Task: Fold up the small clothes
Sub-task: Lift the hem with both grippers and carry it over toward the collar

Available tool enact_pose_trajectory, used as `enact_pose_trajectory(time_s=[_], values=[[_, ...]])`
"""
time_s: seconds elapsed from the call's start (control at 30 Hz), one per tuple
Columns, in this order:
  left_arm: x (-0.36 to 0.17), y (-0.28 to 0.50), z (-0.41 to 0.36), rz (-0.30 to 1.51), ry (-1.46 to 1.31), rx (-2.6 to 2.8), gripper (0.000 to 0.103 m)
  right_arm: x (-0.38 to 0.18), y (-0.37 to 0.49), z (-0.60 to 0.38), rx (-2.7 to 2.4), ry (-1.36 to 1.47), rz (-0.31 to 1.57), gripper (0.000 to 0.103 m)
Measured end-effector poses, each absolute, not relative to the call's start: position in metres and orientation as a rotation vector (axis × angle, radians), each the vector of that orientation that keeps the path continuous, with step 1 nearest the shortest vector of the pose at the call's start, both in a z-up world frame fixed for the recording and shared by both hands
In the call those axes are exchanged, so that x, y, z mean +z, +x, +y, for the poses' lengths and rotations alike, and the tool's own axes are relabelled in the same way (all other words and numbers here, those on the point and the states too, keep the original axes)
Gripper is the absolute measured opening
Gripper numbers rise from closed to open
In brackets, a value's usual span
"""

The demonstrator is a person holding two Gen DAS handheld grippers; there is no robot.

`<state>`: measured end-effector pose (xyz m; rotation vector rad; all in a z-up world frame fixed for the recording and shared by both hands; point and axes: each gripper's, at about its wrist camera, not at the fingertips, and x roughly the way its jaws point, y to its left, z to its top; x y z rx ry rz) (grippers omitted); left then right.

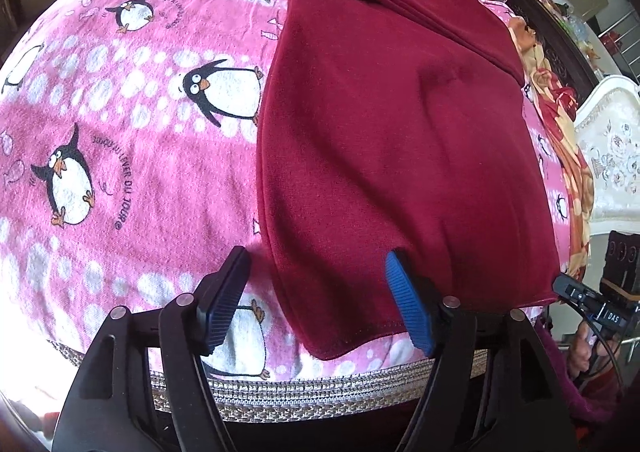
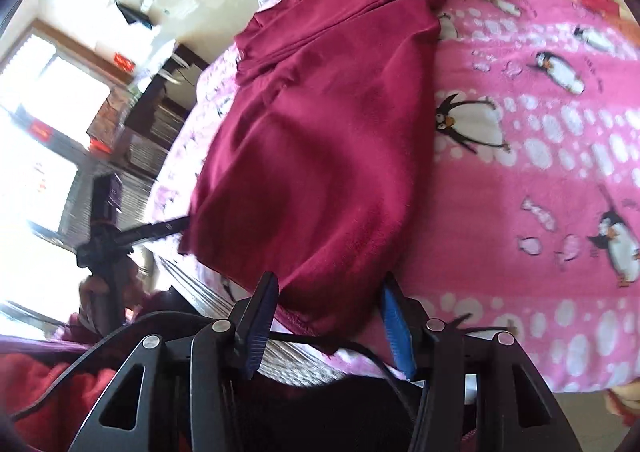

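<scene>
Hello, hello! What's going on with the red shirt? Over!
Left tool open, right tool open, nothing gripped. Dark red garment folded lengthwise, flat on penguin blanket. Nothing in the way.

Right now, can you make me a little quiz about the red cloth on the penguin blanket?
1. True or false: the red cloth lies on the penguin blanket.
2. The left gripper is: A open, B shut on the cloth.
3. What animal is printed on the blanket?

Key:
1. True.
2. A. Its fingers stand apart at the cloth's near hem and do not pinch it.
3. Penguins.
</scene>
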<state>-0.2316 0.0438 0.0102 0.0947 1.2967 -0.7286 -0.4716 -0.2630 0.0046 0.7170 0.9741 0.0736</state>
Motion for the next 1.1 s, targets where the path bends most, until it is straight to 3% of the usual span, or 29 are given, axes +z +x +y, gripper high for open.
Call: enact_pose_trajectory(time_s=[0.1,0.27,0.3,0.33,0.37,0.4,0.57,0.77,1.1], values=[[0.009,-0.230,0.045,1.297,0.086,-0.731,0.071,-0.004,-0.462,-0.261,0.107,0.754,0.970,0.047],[0.009,-0.232,0.037,1.303,0.111,-0.755,0.068,-0.008,-0.452,-0.262,0.147,0.764,0.971,0.023],[0.009,-0.232,0.036,1.299,0.126,-0.752,0.055,-0.008,-0.452,-0.263,0.152,0.763,0.972,0.021],[0.010,-0.233,0.033,1.296,0.137,-0.749,0.031,-0.007,-0.452,-0.264,0.156,0.762,0.970,0.018],[0.009,-0.232,0.032,1.307,0.139,-0.752,0.018,-0.007,-0.451,-0.265,0.162,0.761,0.970,0.016],[0.007,-0.229,0.031,1.331,0.119,-0.762,0.011,-0.005,-0.451,-0.265,0.164,0.754,0.968,0.014],[0.016,-0.219,0.028,1.349,0.077,-0.799,0.006,0.014,-0.448,-0.274,0.192,0.760,0.909,0.013],[0.067,-0.197,0.010,1.209,0.049,-0.875,0.006,0.049,-0.432,-0.298,0.211,0.750,0.804,0.012],[0.115,-0.091,-0.061,1.046,-0.015,-0.894,0.006,0.098,-0.343,-0.374,0.121,0.692,0.638,0.011]])
